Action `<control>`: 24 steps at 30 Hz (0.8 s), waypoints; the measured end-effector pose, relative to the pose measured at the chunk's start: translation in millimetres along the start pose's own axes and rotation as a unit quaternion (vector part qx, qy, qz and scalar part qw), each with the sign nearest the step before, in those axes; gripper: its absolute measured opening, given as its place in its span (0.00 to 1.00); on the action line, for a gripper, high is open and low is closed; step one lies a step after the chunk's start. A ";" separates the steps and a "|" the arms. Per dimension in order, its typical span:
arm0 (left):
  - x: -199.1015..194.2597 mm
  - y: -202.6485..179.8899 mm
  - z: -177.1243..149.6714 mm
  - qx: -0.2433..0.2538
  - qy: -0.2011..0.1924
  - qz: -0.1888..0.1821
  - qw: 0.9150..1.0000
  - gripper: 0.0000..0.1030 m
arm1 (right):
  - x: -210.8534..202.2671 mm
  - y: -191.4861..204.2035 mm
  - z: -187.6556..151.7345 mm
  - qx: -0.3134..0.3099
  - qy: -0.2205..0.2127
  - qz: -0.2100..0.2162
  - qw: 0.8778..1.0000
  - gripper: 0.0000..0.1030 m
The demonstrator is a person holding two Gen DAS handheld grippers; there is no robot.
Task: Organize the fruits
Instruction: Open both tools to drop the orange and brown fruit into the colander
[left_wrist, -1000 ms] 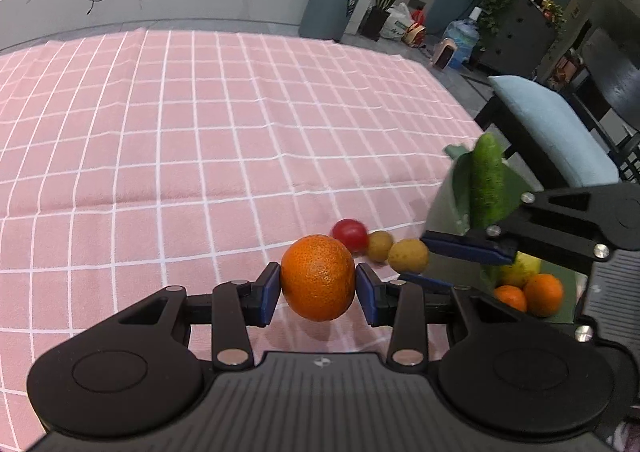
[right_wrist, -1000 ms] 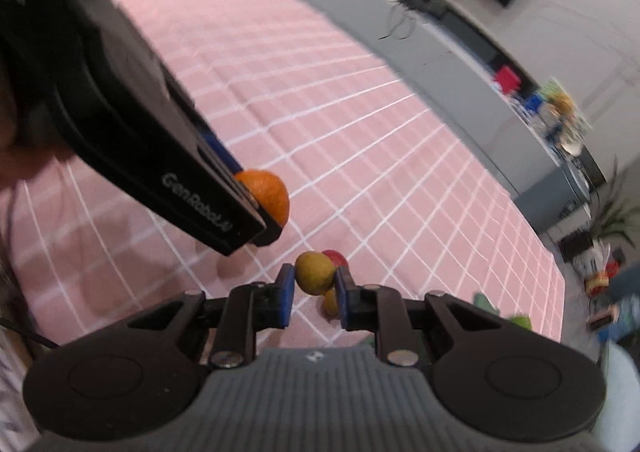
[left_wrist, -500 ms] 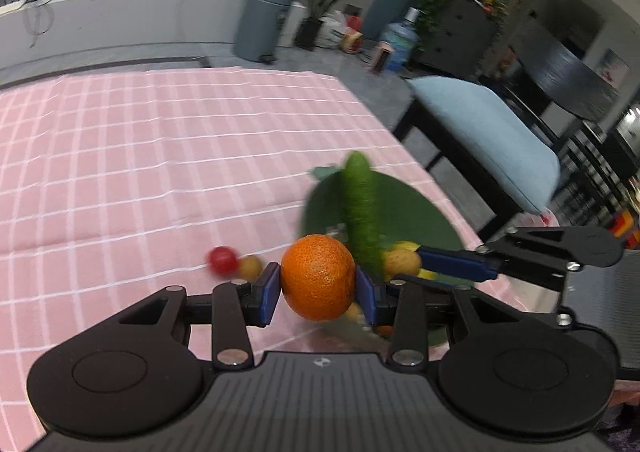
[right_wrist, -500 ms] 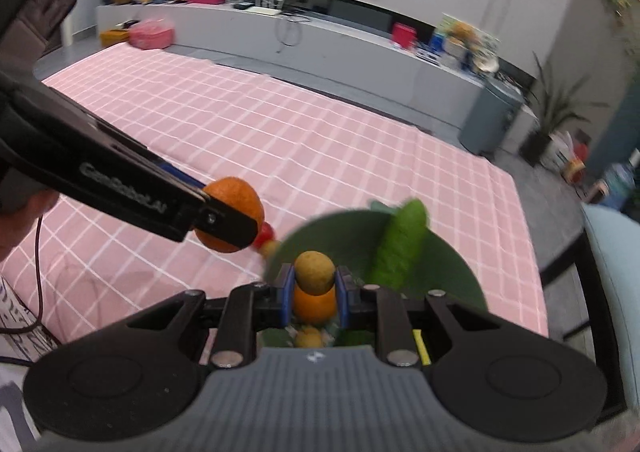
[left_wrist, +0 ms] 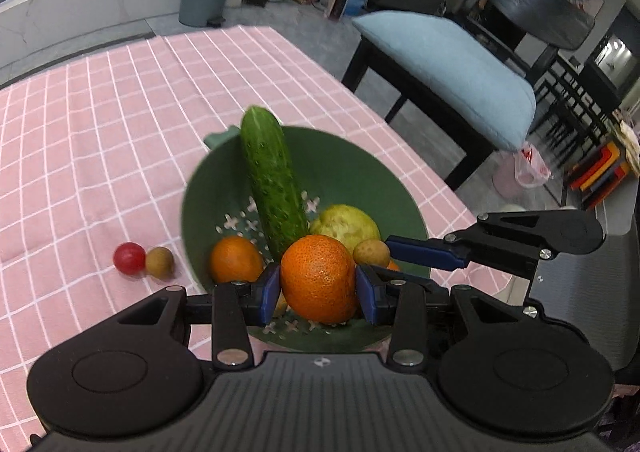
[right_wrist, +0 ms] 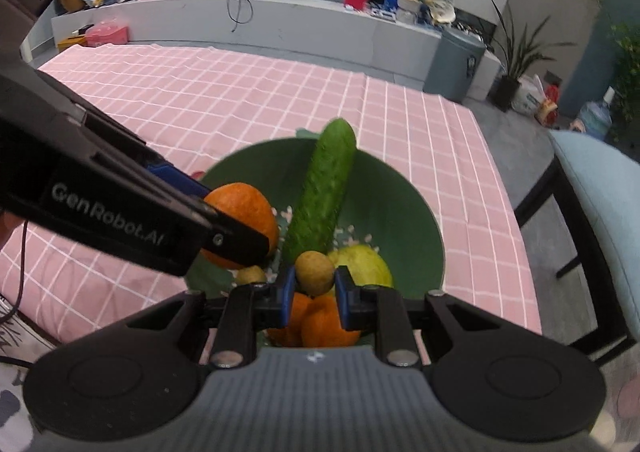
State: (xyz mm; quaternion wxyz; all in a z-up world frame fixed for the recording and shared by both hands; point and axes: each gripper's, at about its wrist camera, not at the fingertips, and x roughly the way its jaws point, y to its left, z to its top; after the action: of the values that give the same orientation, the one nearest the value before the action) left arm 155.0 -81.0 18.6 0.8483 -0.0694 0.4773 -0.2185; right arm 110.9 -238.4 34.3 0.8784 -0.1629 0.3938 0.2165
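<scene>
Both loads hang directly over the green bowl (left_wrist: 208, 188). The left gripper (left_wrist: 318, 288) is clamped on an orange (left_wrist: 318, 278); the right gripper (right_wrist: 315, 288) pinches a small brown fruit (right_wrist: 315, 272), just right of it. Release is straight down, beside the leaning cucumber (left_wrist: 272, 188).

We now hover both held fruits over the green colander (left_wrist: 208, 188)

Our left gripper (left_wrist: 318, 288) brings the orange (left_wrist: 318, 278) from above the pink cloth (left_wrist: 100, 124) over the bowl; our right gripper (right_wrist: 315, 284) carries the small brown fruit (right_wrist: 315, 273) there too.
</scene>
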 end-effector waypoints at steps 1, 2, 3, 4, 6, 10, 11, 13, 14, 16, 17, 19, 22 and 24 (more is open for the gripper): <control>1.7 0.1 -1.0 0.001 0.004 0.001 1.000 0.44 | 3.1 -1.4 -0.4 0.004 0.003 0.001 1.000 0.17; 3.5 0.3 -1.8 0.002 0.008 0.002 1.000 0.44 | 5.8 -1.7 -0.5 0.006 0.006 0.001 1.000 0.17; 6.7 0.6 -2.1 0.001 0.012 0.002 1.000 0.44 | 8.1 -2.4 -0.9 0.007 0.008 0.002 1.000 0.17; 9.6 1.3 -2.4 0.000 0.016 0.003 1.000 0.44 | 9.9 -3.2 -1.3 0.008 0.009 0.003 1.000 0.17; 15.1 2.8 -3.3 -0.002 0.024 0.003 1.000 0.44 | 12.1 -4.7 -0.3 0.011 0.008 0.007 1.000 0.17; 23.1 6.7 -3.3 -0.011 0.031 0.004 0.999 0.44 | 17.7 -5.7 1.9 0.009 0.007 0.008 1.000 0.17; 24.7 7.7 -3.3 -0.013 0.032 0.006 0.999 0.44 | 18.5 -5.6 1.9 0.008 0.007 0.009 1.000 0.17; 28.2 10.9 -2.6 -0.019 0.036 0.010 0.999 0.44 | 21.5 -6.0 2.6 0.007 0.007 0.010 1.000 0.17; 29.7 13.1 -2.8 -0.022 0.037 0.010 0.999 0.44 | 22.6 -6.6 2.2 0.007 0.008 0.011 1.000 0.17; 32.1 17.2 -2.6 -0.029 0.040 0.008 0.999 0.44 | 25.3 -7.4 2.7 0.007 0.010 0.012 1.000 0.17; 32.3 17.9 -2.5 -0.028 0.039 0.007 0.999 0.44 | 26.4 -8.0 3.0 0.007 0.011 0.013 1.000 0.17; 33.2 18.3 -1.1 -0.027 0.038 0.009 0.999 0.44 | 29.4 -10.6 4.2 0.012 0.013 0.017 1.000 0.17; 36.0 16.6 0.9 -0.020 0.038 0.014 0.999 0.45 | 33.3 -13.6 4.7 0.021 0.018 0.022 0.999 0.17; 36.2 15.2 0.3 -0.016 0.036 0.017 0.999 0.45 | 35.5 -15.2 4.5 0.026 0.023 0.025 0.999 0.17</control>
State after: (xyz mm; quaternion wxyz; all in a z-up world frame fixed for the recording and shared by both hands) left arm 176.1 -83.2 -14.5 0.8326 -0.0671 0.5126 -0.1989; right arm 142.6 -240.3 11.8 0.8672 -0.1352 0.4234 0.2245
